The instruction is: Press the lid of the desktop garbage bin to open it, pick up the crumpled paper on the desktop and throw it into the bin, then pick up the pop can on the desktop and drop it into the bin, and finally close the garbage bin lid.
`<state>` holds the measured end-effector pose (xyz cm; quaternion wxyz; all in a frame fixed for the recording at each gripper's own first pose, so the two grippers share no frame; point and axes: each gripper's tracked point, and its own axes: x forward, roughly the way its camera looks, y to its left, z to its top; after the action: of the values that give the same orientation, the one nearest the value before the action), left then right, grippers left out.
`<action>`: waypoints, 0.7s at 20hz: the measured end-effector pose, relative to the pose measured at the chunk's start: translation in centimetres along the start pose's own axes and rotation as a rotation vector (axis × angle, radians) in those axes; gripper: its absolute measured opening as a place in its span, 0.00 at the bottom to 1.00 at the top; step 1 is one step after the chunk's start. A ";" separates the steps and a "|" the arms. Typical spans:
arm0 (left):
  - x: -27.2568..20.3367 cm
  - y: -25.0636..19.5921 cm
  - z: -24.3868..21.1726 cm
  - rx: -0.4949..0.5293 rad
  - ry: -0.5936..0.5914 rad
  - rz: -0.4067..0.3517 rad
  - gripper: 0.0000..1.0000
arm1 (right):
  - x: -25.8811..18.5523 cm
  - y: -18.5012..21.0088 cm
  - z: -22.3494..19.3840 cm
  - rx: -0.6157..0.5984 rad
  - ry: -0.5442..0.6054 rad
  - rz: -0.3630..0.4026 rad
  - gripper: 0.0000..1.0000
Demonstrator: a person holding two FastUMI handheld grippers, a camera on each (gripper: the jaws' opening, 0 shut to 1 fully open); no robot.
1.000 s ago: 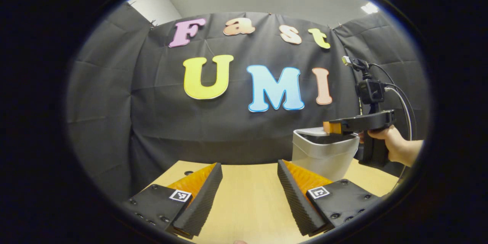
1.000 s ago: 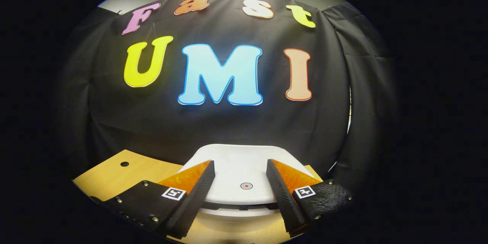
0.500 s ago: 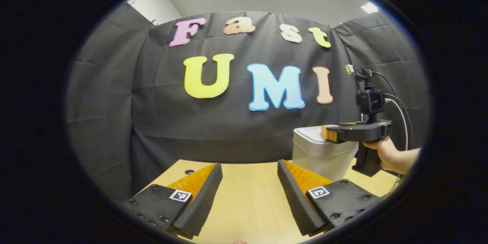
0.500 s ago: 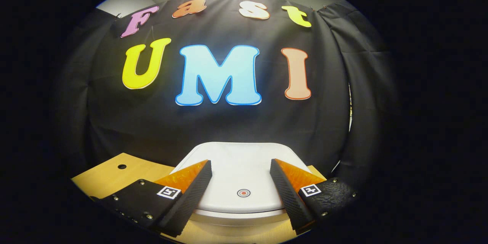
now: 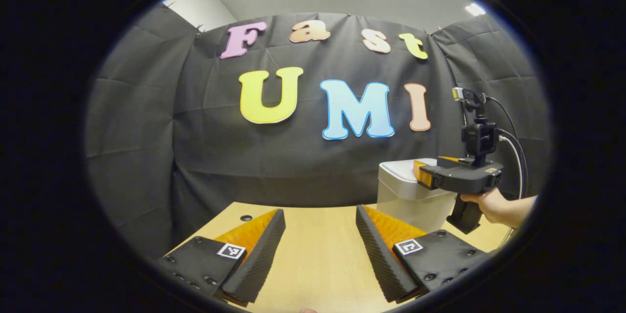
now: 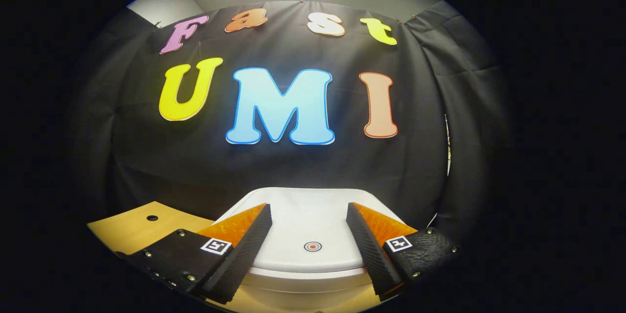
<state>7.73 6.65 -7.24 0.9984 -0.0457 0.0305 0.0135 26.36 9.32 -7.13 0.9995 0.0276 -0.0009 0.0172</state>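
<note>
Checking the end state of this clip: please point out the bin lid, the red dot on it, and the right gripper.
bin lid [image 6: 305, 215]: right gripper view, bare top surface.
red dot [image 6: 312, 246]: right gripper view, its centre.
right gripper [image 6: 309, 227]: right gripper view, midway between its fingertips.

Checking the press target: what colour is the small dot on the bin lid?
Red, ringed in white and grey, on the white lid; dot shows best in right gripper view.

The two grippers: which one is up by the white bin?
The right gripper, held in a hand, is over the bin's lid. The left gripper hangs over bare table, away from the bin.
</note>
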 end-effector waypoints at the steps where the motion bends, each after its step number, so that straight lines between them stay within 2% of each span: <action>1: 0.0 -0.1 0.1 0.001 -0.002 0.002 1.00 | 0.0 0.1 -0.2 0.004 0.002 -0.001 0.99; 2: 0.3 -1.1 1.0 0.004 -0.006 0.004 1.00 | 0.1 0.0 -0.3 0.006 0.008 0.000 1.00; 3: 0.1 -1.3 1.1 0.006 -0.009 0.004 0.95 | 0.1 0.0 -0.5 0.016 0.005 0.001 0.99; 4: 0.0 -1.5 1.3 0.006 -0.012 0.006 0.85 | 0.0 0.1 -0.4 0.006 -0.019 0.001 0.99; 5: 0.0 -1.7 1.4 0.005 -0.014 0.007 1.00 | 0.1 0.0 -0.4 0.003 -0.025 0.000 1.00; 13: -2.4 -2.9 2.7 0.011 -0.043 0.041 1.00 | 0.1 0.0 0.0 0.007 -0.043 -0.001 0.99; 14: -2.8 -3.0 3.0 0.018 -0.048 0.051 0.95 | 0.2 0.1 0.1 0.010 -0.046 0.004 0.99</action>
<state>5.18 3.87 -3.83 0.9985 -0.0358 0.0079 0.0399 26.55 9.42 -7.00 0.9990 0.0329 -0.0236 0.0185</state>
